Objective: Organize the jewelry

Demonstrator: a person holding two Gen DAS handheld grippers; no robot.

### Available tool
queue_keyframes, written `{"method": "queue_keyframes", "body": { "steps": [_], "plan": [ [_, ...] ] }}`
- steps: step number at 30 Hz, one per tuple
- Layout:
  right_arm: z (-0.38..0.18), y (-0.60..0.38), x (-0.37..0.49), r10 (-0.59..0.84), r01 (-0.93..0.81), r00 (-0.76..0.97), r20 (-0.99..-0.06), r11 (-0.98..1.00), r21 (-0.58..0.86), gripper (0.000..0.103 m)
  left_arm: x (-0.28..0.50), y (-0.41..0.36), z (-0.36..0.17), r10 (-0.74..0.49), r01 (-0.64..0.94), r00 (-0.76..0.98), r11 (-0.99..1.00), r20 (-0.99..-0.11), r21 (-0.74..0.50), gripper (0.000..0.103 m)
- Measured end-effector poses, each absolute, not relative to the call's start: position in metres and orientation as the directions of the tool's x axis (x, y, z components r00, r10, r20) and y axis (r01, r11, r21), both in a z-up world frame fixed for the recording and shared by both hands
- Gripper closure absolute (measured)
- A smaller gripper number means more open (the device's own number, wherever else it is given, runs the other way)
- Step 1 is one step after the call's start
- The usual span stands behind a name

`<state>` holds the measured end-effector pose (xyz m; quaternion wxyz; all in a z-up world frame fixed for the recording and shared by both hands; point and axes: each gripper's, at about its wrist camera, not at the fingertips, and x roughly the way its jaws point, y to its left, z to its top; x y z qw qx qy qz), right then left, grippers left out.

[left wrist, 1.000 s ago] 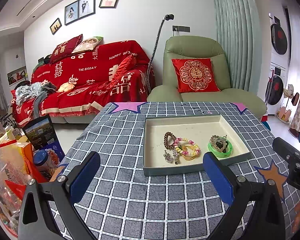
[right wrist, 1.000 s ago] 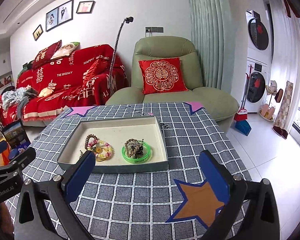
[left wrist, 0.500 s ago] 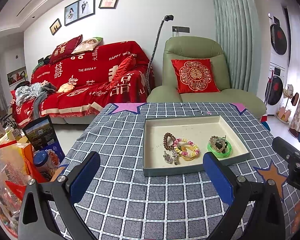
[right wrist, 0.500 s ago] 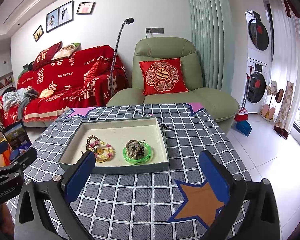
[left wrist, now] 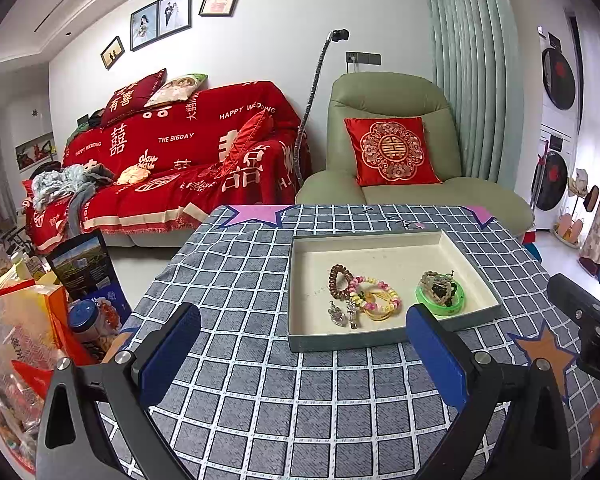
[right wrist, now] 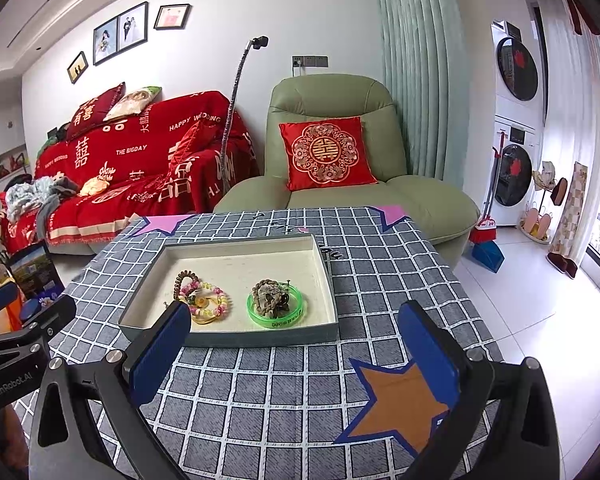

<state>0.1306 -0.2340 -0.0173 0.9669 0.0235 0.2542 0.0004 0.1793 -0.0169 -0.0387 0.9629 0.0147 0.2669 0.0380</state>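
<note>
From the left wrist, the left gripper (left wrist: 300,354) was spread wide and held nothing. At one o'clock sat one tray (left wrist: 476,262) holding one green bangle (left wrist: 440,306), one pastel bead bracelet (left wrist: 376,294), one brown bead bracelet (left wrist: 337,280) and two silver charms (left wrist: 343,313).

From the right wrist, the right gripper (right wrist: 294,354) was equally wide and empty; the tray (right wrist: 328,280) lay at twelve o'clock, the green bangle (right wrist: 275,312) at its near right.

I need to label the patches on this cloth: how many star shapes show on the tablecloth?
3 at least: an orange star at the near right corner, a pink star at the far left, and a pink star tip at the far right. A near-left one may be hidden.
</note>
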Motion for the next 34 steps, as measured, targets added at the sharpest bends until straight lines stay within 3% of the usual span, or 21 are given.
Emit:
{"method": "queue_keyframes", "body": {
  "steps": [34],
  "plan": [
    [-0.0147,-0.2277,0.1263,0.017,0.006,0.869,-0.494,0.999,0.045,0.000,0.1789,-0.0137,-0.0424,0.074,-0.056,0.852,0.997,-0.518,0.049,0.000]
  ]
}}
